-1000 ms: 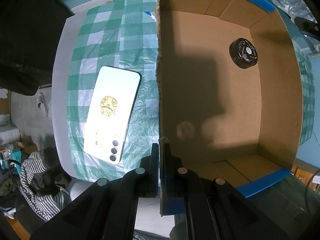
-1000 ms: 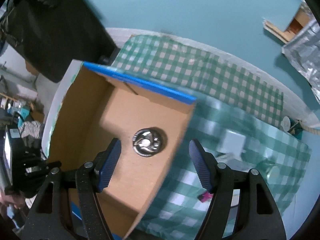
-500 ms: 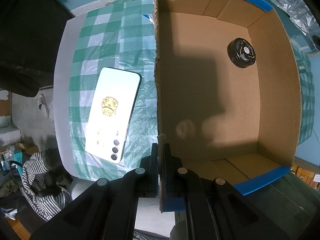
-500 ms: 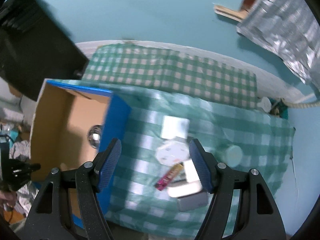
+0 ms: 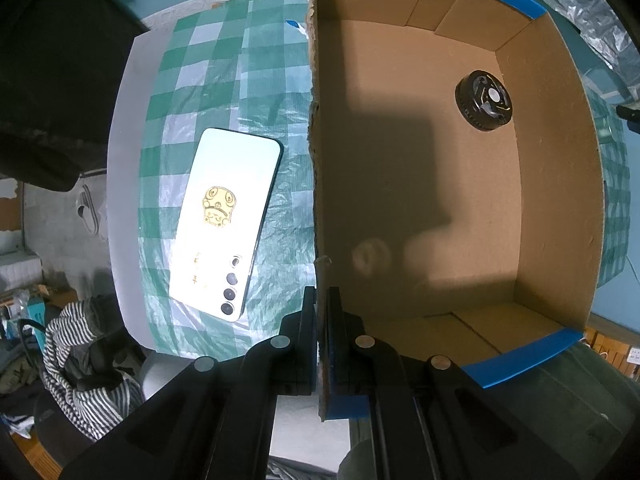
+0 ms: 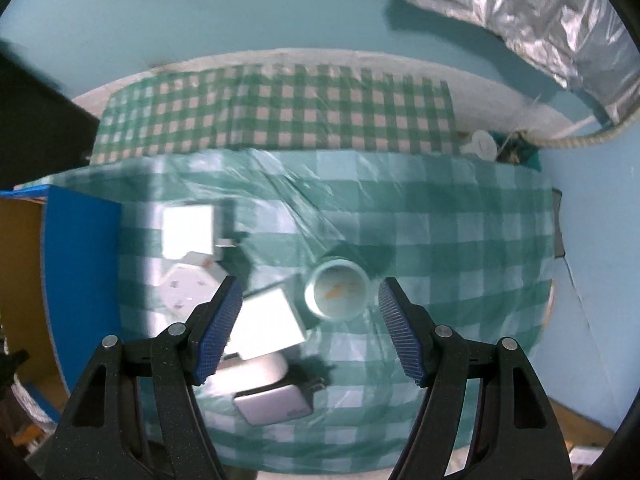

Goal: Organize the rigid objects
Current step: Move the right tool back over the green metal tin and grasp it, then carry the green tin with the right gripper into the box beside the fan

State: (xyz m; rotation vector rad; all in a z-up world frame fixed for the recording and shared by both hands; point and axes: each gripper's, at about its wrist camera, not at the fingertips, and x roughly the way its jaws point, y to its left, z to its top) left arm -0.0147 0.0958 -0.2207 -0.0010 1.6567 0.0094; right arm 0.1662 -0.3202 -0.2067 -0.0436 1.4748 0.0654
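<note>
While the cardboard box (image 5: 420, 184), holding one black round part (image 5: 483, 100), is steadied by the left gripper (image 5: 321, 344) clamped on its wall, the right gripper (image 6: 310, 328) is held spread above a pale round cup (image 6: 338, 294), apparently for collection.

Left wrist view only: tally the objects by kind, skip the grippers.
phone: 1
cardboard box: 1
black round part: 1
Total: 3
</note>
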